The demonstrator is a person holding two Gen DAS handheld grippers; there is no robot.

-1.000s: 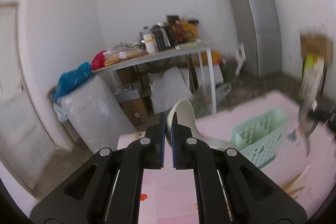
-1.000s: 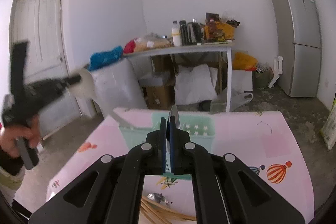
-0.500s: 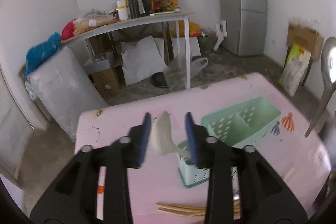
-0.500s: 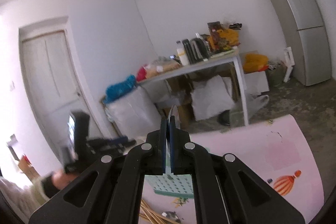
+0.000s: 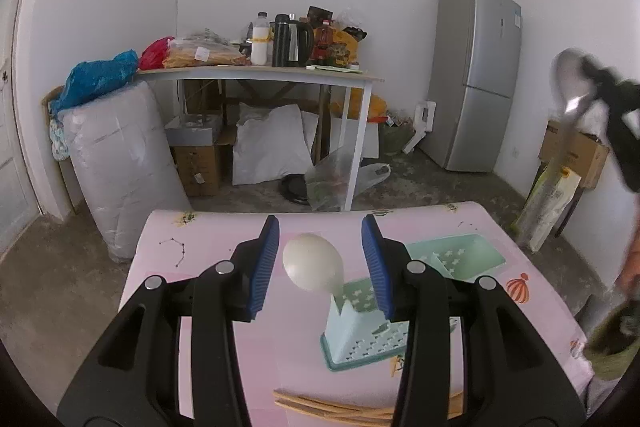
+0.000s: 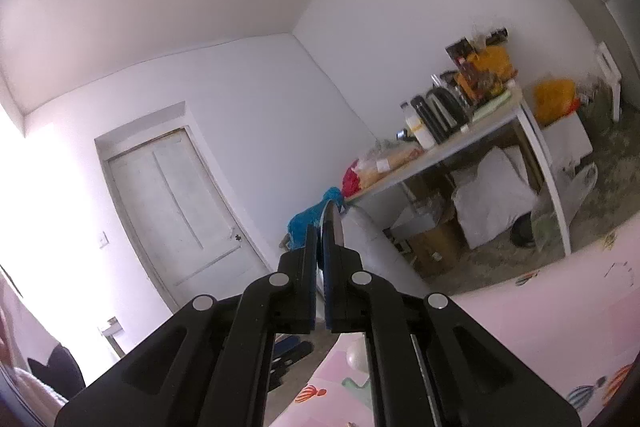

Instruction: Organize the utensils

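In the left wrist view my left gripper (image 5: 320,247) is open and empty above the pink table (image 5: 208,247). A white ladle (image 5: 314,267) stands with its handle in the near compartment of the mint green utensil caddy (image 5: 452,259), its bowl up between my fingers, touching neither. Wooden chopsticks (image 5: 328,407) lie on the table near me. My right gripper (image 6: 320,231) is shut on a metal spoon (image 6: 334,227), seen edge-on, raised high and tilted toward the ceiling. That spoon (image 5: 570,83) also shows at the far right of the left view.
Beyond the pink table stand a white table (image 5: 260,73) with bottles and a kettle, a grey fridge (image 5: 476,75), a wrapped bundle (image 5: 116,163) and boxes on the floor. A white door (image 6: 180,211) is at the left.
My left gripper opened wider and let go of the white ladle, which now stands in the caddy. My right gripper lifted and tilted upward with the metal spoon still held.
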